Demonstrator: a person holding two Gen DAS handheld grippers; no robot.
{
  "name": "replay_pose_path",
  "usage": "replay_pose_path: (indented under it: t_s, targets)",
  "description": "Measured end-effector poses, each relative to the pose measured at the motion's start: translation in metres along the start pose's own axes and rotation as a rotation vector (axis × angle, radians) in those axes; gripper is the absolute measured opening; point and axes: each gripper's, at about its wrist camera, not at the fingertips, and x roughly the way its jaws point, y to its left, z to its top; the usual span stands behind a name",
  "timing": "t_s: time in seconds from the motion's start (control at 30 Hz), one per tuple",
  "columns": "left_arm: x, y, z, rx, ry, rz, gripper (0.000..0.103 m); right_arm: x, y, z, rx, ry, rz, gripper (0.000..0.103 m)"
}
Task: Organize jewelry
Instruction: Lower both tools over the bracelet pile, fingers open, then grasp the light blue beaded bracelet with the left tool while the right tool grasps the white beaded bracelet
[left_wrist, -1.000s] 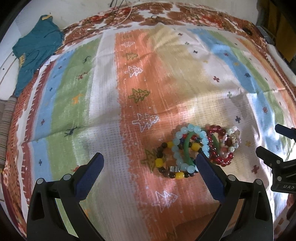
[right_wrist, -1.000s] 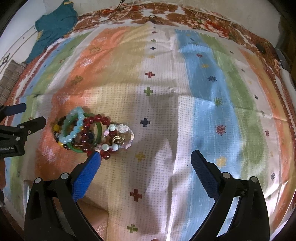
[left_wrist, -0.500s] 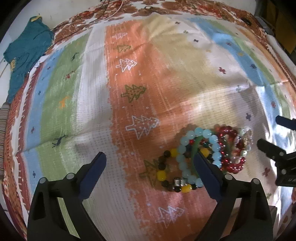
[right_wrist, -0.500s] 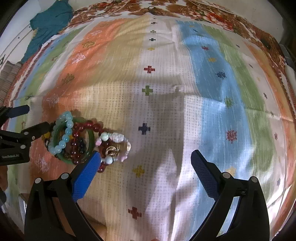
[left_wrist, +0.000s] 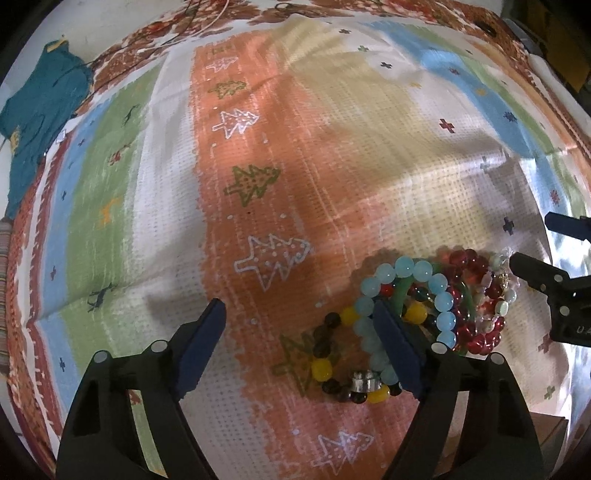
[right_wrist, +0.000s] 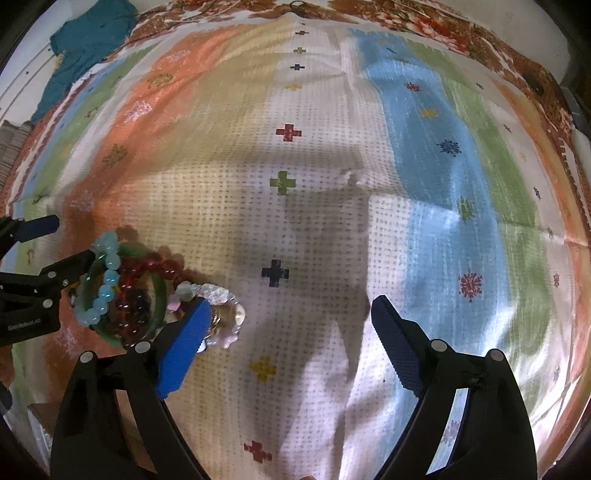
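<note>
Two hand-held grippers close in from either side on a tangled heap of beaded bracelets (left_wrist: 424, 314) lying on a striped, tree-and-cross patterned cloth (left_wrist: 258, 166) spread over a bed. The left gripper (left_wrist: 299, 339), jaws open and just narrowing, has its right finger over the pale blue beaded bracelet (left_wrist: 406, 269), with a black-and-yellow beaded bracelet (left_wrist: 332, 354) between the fingers. The right gripper (right_wrist: 288, 332), jaws also open and narrowing, has its left finger on the heap's pink-and-white beaded bracelet (right_wrist: 221, 295); most of the heap lies outside to its left.
</note>
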Motion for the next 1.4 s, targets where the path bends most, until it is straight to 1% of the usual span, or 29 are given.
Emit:
replay_pose_path:
  t_s: [0.1,0.17,0.23,0.33,0.4,0.47,0.53,0.6,0.67,0.73,0.83,0.87,0.9,0.93,0.97,1.0,1.13,1.4]
  targets:
    - [0.001,-0.001,0.003,0.005,-0.006,-0.006,0.072,0.003,-0.001,0.002,0.001,0.001,-0.001,0.088]
    - [0.001,-0.003,0.004,0.009,-0.008,-0.011,0.061,0.005,0.002,0.003,-0.011,0.003,-0.019,0.084]
    - [0.003,-0.005,0.004,0.022,-0.005,0.000,0.055,0.006,0.004,0.002,-0.028,0.005,-0.032,0.083]
    - [0.004,-0.008,0.003,0.036,-0.017,0.012,0.053,0.006,0.005,0.002,-0.039,0.006,-0.033,0.082]
    - [0.003,-0.008,0.004,0.040,-0.023,0.011,0.044,0.005,0.004,0.001,-0.042,0.008,-0.036,0.077]
    - [0.002,-0.007,0.004,0.029,-0.026,0.009,0.033,0.006,0.004,0.001,-0.046,0.009,-0.038,0.075]
    - [0.002,-0.008,0.004,0.026,-0.020,0.001,0.029,0.006,0.004,0.000,-0.051,0.010,-0.045,0.073]
    - [0.001,-0.008,0.005,0.027,-0.021,0.001,0.025,0.006,0.002,0.000,-0.052,0.012,-0.068,0.061]
    - [0.000,-0.006,0.004,0.017,-0.024,0.003,0.018,0.005,0.000,-0.001,-0.046,0.013,-0.071,0.057]
    - [-0.001,-0.005,0.004,0.004,-0.022,0.002,0.014,0.005,-0.002,-0.001,-0.046,0.013,-0.075,0.053]
    - [-0.003,-0.003,0.005,-0.011,-0.027,0.004,0.010,0.003,-0.005,-0.001,-0.045,0.008,-0.092,0.040]
    - [-0.004,-0.001,0.006,-0.017,-0.029,0.006,0.006,0.003,-0.007,-0.001,-0.046,0.004,-0.102,0.031]
    - [-0.006,0.001,0.006,-0.027,-0.033,0.005,0.006,0.001,-0.008,0.000,-0.049,0.001,-0.111,0.026]
    - [-0.007,0.002,0.007,-0.034,-0.036,0.002,0.005,0.001,-0.009,0.000,-0.050,-0.001,-0.115,0.023]
    - [-0.008,0.004,0.007,-0.040,-0.037,-0.002,0.004,0.001,-0.010,0.001,-0.052,-0.004,-0.119,0.017]
    - [-0.009,0.005,0.007,-0.045,-0.037,-0.005,0.004,0.000,-0.010,0.001,-0.055,-0.006,-0.121,0.014]
    - [-0.011,0.004,0.007,-0.048,-0.036,-0.006,0.002,-0.001,-0.012,0.002,-0.055,-0.008,-0.113,0.009]
    - [-0.021,0.002,0.010,-0.051,-0.049,-0.028,0.001,-0.010,-0.015,0.000,-0.026,-0.023,-0.070,0.009]
